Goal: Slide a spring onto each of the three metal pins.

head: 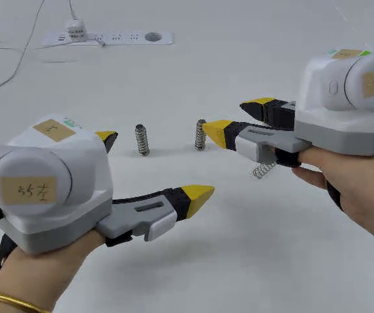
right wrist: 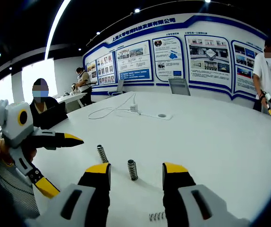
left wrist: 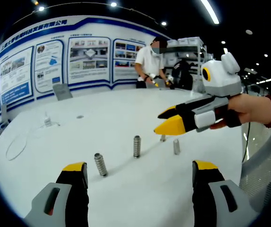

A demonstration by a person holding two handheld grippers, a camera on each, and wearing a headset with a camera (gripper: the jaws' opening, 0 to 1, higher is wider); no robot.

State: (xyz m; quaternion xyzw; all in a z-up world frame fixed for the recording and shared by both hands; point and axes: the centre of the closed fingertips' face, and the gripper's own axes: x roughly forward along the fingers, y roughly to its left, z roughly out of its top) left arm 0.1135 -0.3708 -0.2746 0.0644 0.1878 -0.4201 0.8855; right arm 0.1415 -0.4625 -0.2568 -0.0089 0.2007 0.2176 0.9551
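Note:
Two upright pins stand on the white table [head: 193, 261], each wearing a spring: one [head: 141, 139] on the left, one [head: 200, 134] just right of it. My right gripper [head: 237, 116] hovers open right beside the second pin, nothing in its jaws. A loose spring [head: 262, 169] lies flat under it. In the left gripper view a bare-looking third pin [left wrist: 176, 146] stands right of the two sprung pins [left wrist: 100, 164] [left wrist: 136, 146]. My left gripper [head: 151, 164] is open and empty, nearer to me. In the right gripper view the loose spring [right wrist: 157, 216] lies between the jaws, near the camera.
A white power strip [head: 108, 38] with a cable lies at the table's far edge. People stand and sit beyond the table [right wrist: 40, 101]. A grey chair [right wrist: 179, 86] is at the far side.

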